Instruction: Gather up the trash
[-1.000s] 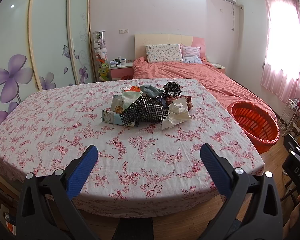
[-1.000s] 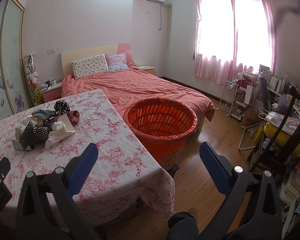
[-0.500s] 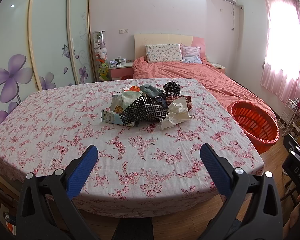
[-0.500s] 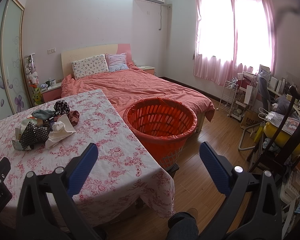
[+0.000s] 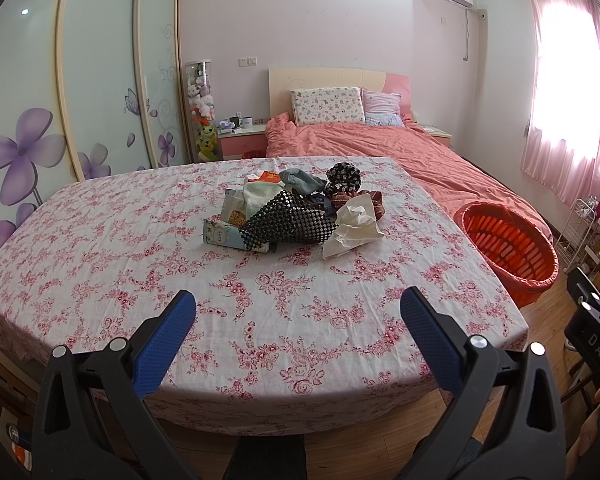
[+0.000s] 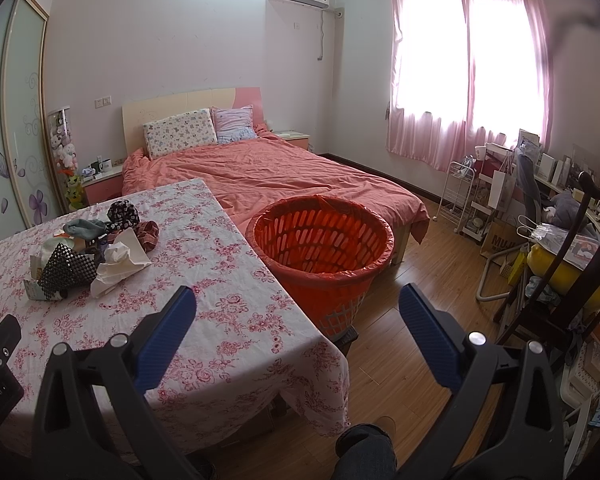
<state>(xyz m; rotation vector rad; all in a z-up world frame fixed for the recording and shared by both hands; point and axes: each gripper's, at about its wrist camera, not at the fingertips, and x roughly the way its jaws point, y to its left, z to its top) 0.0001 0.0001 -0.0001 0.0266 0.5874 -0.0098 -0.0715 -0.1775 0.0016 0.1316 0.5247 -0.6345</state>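
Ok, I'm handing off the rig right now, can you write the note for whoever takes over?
Left gripper: jaws open, empty, over the near edge of the table.
Right gripper: jaws open, empty, over the table's near right corner, aimed toward the orange basket.
Trash pile sits mid-table: crumpled white paper, black-and-white checkered item, small carton, socks and wrappers.
The basket stands on the floor between the table and the bed, lined with a bag; nothing visible inside.
Done: nothing collected yet.
Left: pick every piece and drop it in the basket.
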